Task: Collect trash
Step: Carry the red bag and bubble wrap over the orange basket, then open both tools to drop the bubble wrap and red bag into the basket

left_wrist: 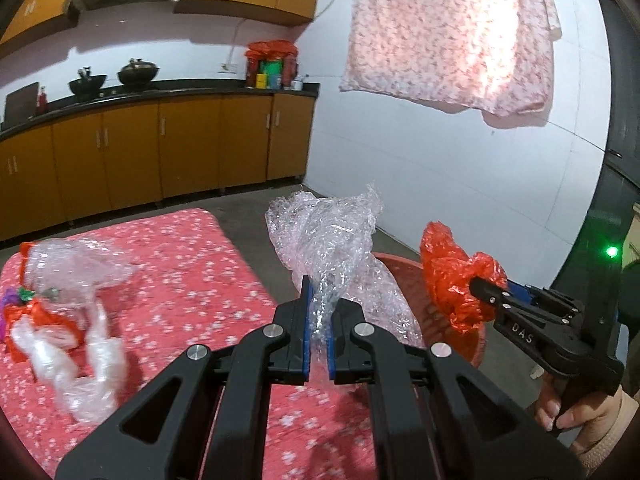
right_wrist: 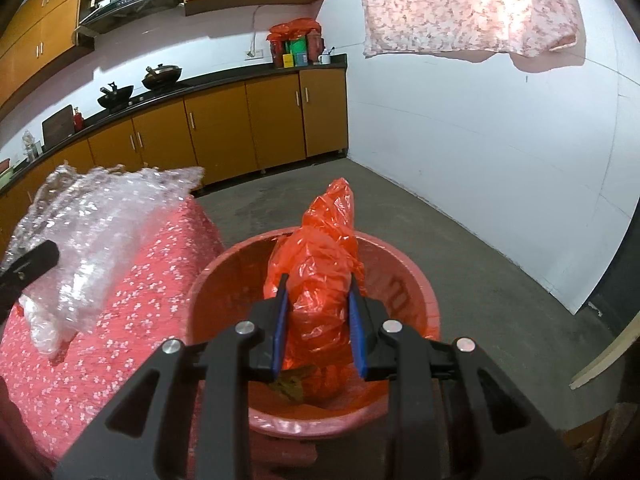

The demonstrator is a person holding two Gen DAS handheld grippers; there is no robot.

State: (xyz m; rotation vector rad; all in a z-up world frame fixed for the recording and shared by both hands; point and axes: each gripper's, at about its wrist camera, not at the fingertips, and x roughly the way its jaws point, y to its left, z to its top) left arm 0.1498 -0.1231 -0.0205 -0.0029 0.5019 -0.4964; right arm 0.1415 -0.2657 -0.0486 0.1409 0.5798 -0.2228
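My left gripper (left_wrist: 319, 312) is shut on a crumpled sheet of clear bubble wrap (left_wrist: 332, 236), held up beside the table's right edge. The same wrap (right_wrist: 100, 232) shows at the left of the right wrist view. My right gripper (right_wrist: 318, 320) is shut on a crumpled orange-red plastic bag (right_wrist: 320, 272) and hangs over a red plastic bin (right_wrist: 400, 276) on the floor. In the left wrist view the right gripper (left_wrist: 478, 286) holds that bag (left_wrist: 452, 276) above the bin's rim (left_wrist: 400, 266). More clear wrap (left_wrist: 76, 344) and orange scraps (left_wrist: 40, 312) lie on the table.
The table has a red flowered cloth (left_wrist: 192, 280). Wooden kitchen cabinets (left_wrist: 160, 148) with a dark counter and pots line the back wall. A pink flowered cloth (left_wrist: 452, 32) hangs on the white wall. A hand (left_wrist: 560, 412) grips the right tool. Grey concrete floor (right_wrist: 480, 280) surrounds the bin.
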